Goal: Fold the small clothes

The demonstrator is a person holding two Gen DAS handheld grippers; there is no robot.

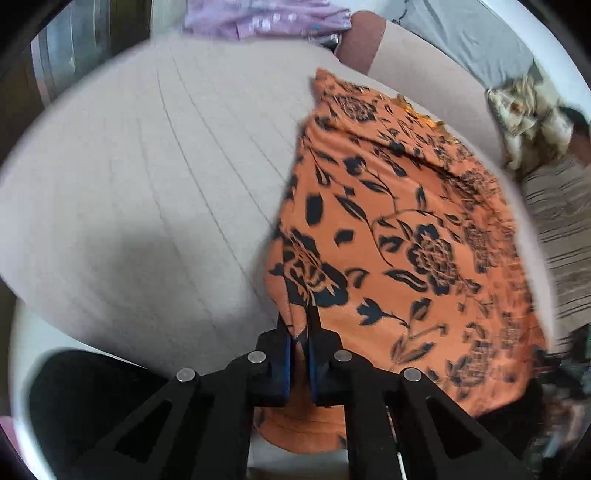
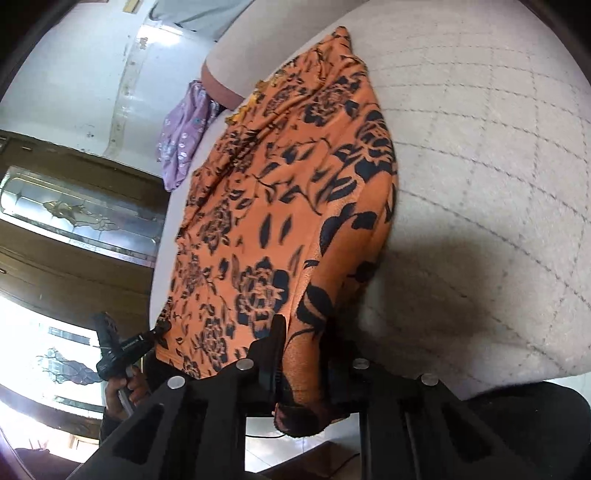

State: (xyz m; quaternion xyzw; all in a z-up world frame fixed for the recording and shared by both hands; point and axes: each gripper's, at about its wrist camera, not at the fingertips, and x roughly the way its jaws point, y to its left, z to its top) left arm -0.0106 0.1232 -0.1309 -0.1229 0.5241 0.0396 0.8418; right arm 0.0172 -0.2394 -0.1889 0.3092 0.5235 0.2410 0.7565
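Note:
An orange garment with a black flower print (image 1: 399, 229) lies spread on a pale quilted surface (image 1: 155, 177). My left gripper (image 1: 299, 325) is shut on its near left edge, the cloth pinched between the blue pads. In the right wrist view the same garment (image 2: 266, 192) stretches away from me. My right gripper (image 2: 303, 343) is shut on its near corner, and a fold of cloth hangs down between the fingers. The other gripper (image 2: 125, 347) shows at the lower left of that view, at the garment's other near corner.
A purple printed garment (image 1: 266, 18) lies at the far edge of the quilted surface; it also shows in the right wrist view (image 2: 184, 136). A grey cloth (image 1: 469, 33) and a beige patterned cloth (image 1: 528, 114) lie at the right. A dark wooden cabinet with glass (image 2: 74, 221) stands to the left.

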